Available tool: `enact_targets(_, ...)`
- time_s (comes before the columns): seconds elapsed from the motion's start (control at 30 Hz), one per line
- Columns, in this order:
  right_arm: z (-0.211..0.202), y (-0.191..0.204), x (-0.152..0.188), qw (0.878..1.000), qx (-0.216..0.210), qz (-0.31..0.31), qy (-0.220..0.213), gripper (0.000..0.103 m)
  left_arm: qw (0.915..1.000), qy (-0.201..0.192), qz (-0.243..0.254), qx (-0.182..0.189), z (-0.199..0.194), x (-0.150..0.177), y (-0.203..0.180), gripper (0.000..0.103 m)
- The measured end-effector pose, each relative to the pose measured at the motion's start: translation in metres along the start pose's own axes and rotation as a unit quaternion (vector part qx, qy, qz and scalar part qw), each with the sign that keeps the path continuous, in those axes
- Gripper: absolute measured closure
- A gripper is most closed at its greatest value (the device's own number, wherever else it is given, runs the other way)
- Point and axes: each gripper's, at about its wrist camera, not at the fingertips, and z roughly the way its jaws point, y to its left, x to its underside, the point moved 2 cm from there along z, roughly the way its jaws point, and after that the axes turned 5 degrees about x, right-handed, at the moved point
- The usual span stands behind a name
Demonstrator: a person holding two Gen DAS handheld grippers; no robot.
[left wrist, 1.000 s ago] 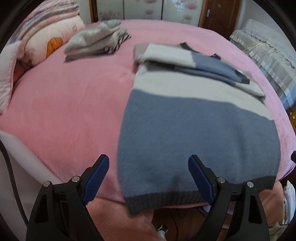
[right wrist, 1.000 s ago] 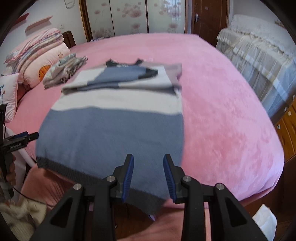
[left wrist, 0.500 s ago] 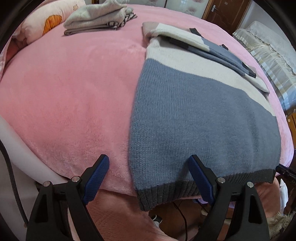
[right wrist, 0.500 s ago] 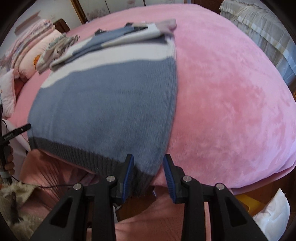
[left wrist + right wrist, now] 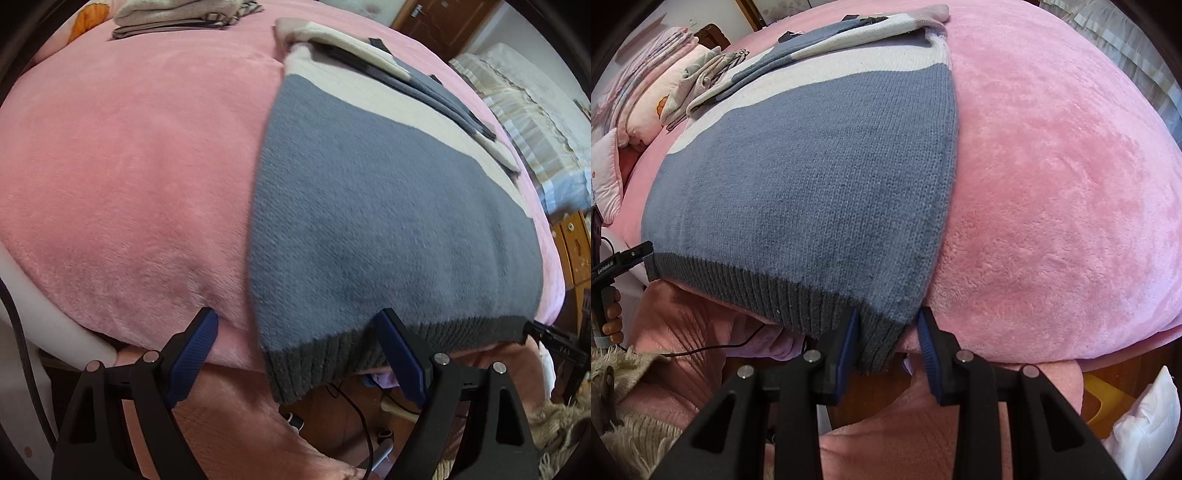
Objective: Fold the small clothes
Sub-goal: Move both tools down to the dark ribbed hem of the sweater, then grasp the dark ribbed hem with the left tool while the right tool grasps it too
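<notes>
A blue and cream knit sweater (image 5: 388,206) with a dark grey ribbed hem lies flat on the pink bed, sleeves folded across its top. It also shows in the right wrist view (image 5: 820,184). My left gripper (image 5: 299,358) is open wide at the bed's front edge, with the hem's left corner (image 5: 295,369) hanging between its fingers. My right gripper (image 5: 888,343) is open, and the hem's right corner (image 5: 877,339) hangs between its blue pads, which do not pinch it.
The pink plush bed (image 5: 129,147) fills both views. A folded grey garment (image 5: 177,14) lies at the far side. Pillows (image 5: 665,96) are stacked at the headboard. A second bed (image 5: 535,110) stands to the right. Cables and wooden floor (image 5: 351,413) lie below.
Both grippers have dropped and moved in close to the hem at the bed's front edge. The hem corners now sit between the fingers. The sweater has not moved.
</notes>
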Motion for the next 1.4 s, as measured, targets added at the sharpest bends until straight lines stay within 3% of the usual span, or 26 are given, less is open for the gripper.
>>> enact_targets(0.33, 0.003, 0.000, 0.000, 1.000, -0.008, 0.004, 0.010, 0.070, 1.0000, 0.000, 0.008, -0.004, 0.011, 0.001, -0.010, 0.020)
enact_targets(0.6, 0.006, -0.003, -0.001, 0.999, -0.025, 0.020, 0.018, 0.069, 0.9996, 0.000, 0.017, 0.023, 0.013, -0.001, -0.021, 0.060)
enact_targets(0.83, 0.007, -0.007, 0.000, 0.998, -0.042, 0.030, 0.022, 0.065, 0.9990, 0.001, 0.002, 0.044, 0.010, 0.003, -0.015, 0.063)
enact_targets(0.87, 0.007, -0.007, 0.001, 0.998, -0.043, 0.031, 0.022, 0.064, 0.9990, 0.001, 0.002, 0.044, 0.010, 0.003, -0.015, 0.070)
enact_targets(0.9, 0.007, -0.007, 0.001, 0.998, -0.048, 0.031, 0.022, 0.062, 0.9990, 0.000, 0.005, 0.045, 0.009, 0.003, -0.016, 0.086)
enact_targets(0.93, 0.007, -0.006, 0.000, 0.998, -0.051, 0.030, 0.021, 0.063, 0.9987, 0.000, 0.008, 0.050, 0.007, 0.005, -0.015, 0.088)
enact_targets(1.03, 0.002, -0.004, -0.002, 0.997, -0.069, 0.030, 0.019, 0.090, 0.9989, -0.003, 0.028, 0.036, 0.001, 0.005, -0.023, 0.092)
enact_targets(1.13, -0.011, 0.002, -0.005, 0.996, -0.086, 0.017, 0.004, 0.091, 0.9983, -0.008, 0.043, 0.038, -0.011, 0.003, -0.031, 0.093)
enact_targets(1.23, -0.032, 0.007, -0.011, 0.994, -0.110, 0.008, -0.027, 0.092, 0.9965, -0.017, 0.021, 0.079, -0.030, -0.003, -0.031, 0.093)
enact_targets(1.3, -0.050, 0.008, -0.018, 0.991, -0.124, 0.006, -0.055, 0.092, 0.9920, -0.028, -0.015, 0.123, -0.044, -0.011, -0.026, 0.093)
enact_targets(1.4, -0.078, 0.006, -0.030, 0.985, -0.134, 0.012, -0.104, 0.092, 0.9857, -0.058, -0.037, 0.154, -0.063, -0.028, -0.028, 0.093)
